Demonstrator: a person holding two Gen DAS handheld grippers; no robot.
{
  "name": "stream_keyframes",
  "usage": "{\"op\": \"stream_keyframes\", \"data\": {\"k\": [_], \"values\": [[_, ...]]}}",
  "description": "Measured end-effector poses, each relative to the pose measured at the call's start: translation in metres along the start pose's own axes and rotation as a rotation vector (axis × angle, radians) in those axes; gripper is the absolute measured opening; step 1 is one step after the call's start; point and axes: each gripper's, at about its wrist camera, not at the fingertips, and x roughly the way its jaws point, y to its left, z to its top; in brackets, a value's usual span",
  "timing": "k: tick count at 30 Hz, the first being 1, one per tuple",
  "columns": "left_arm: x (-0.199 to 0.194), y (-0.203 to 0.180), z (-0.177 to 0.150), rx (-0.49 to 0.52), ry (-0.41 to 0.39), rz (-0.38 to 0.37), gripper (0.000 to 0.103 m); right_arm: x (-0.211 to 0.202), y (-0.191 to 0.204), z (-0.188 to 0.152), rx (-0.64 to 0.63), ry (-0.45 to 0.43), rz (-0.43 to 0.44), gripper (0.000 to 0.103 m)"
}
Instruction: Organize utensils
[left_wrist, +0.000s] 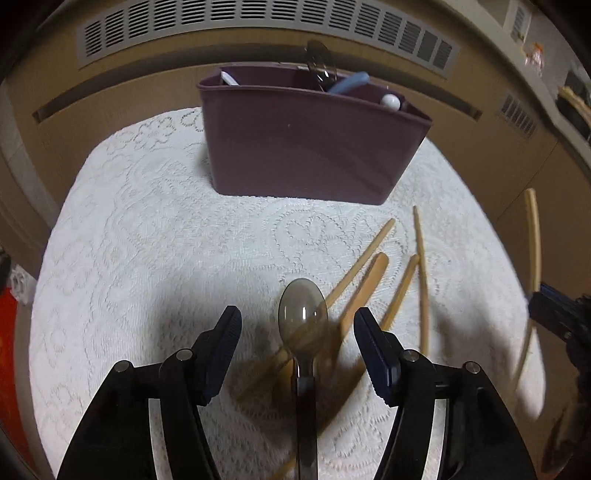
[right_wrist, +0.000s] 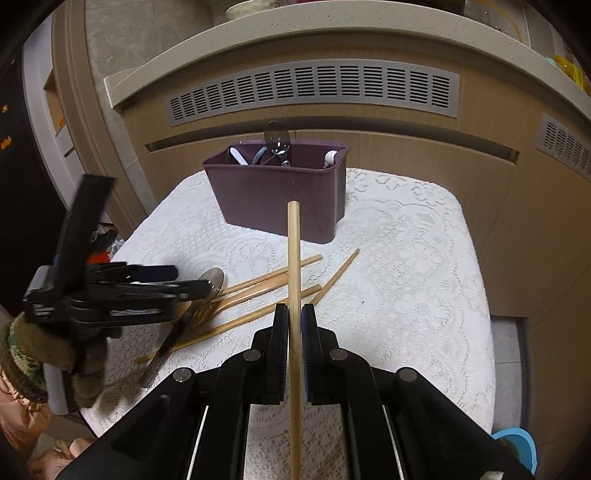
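A purple utensil caddy stands at the back of the white lace-covered table and holds several utensils; it also shows in the right wrist view. My left gripper is open, its jaws either side of a grey translucent spoon lying on the cloth over wooden utensils. My right gripper is shut on a wooden chopstick, held above the table and pointing toward the caddy. In the right wrist view the left gripper hovers over the spoon and the wooden pile.
A wooden cabinet with grey vent grilles rises right behind the table. A countertop runs above it. A blue object sits low at the right beyond the table edge. The cloth lies bare right of the pile.
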Motion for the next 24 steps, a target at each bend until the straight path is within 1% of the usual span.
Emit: {"op": "stream_keyframes", "data": {"k": [2, 3, 5, 7, 9, 10, 11, 12, 14, 16, 18, 24], "values": [[0.009, -0.004, 0.003, 0.023, 0.007, 0.048, 0.064, 0.001, -0.001, 0.0, 0.001, 0.002, 0.001, 0.007], [0.014, -0.005, 0.004, 0.024, 0.017, 0.057, 0.064, 0.001, -0.002, 0.0, 0.002, 0.001, 0.001, 0.007], [0.021, -0.005, 0.005, 0.022, 0.037, 0.056, 0.064, 0.001, -0.003, -0.001, 0.002, 0.0, -0.001, 0.007], [0.024, -0.003, 0.005, 0.016, 0.034, 0.049, 0.064, 0.001, -0.005, -0.001, 0.003, 0.002, 0.0, 0.007], [0.026, -0.002, 0.007, 0.013, 0.037, 0.048, 0.061, 0.003, -0.006, -0.002, 0.005, 0.007, 0.001, 0.007], [0.029, -0.001, 0.006, 0.015, 0.048, 0.049, 0.056, 0.004, -0.007, -0.002, 0.007, 0.01, 0.001, 0.007], [0.031, 0.0, 0.006, 0.016, 0.052, 0.046, 0.053, 0.005, -0.007, -0.002, 0.009, 0.012, 0.002, 0.007], [0.031, 0.001, 0.005, 0.026, 0.037, 0.05, 0.05, 0.006, -0.007, -0.002, 0.011, 0.013, 0.003, 0.007], [0.028, 0.003, 0.002, 0.04, 0.015, 0.051, 0.033, 0.007, -0.007, -0.002, 0.017, 0.015, 0.003, 0.007], [0.024, 0.01, -0.003, 0.025, -0.002, 0.014, 0.033, 0.006, -0.007, -0.002, 0.019, 0.015, 0.0, 0.007], [0.013, 0.013, -0.013, 0.034, -0.041, 0.016, 0.033, 0.003, -0.006, -0.002, 0.017, 0.01, -0.004, 0.007], [-0.047, 0.01, -0.045, 0.066, -0.214, 0.028, 0.033, -0.013, -0.001, -0.001, 0.004, -0.026, -0.01, 0.007]]}}
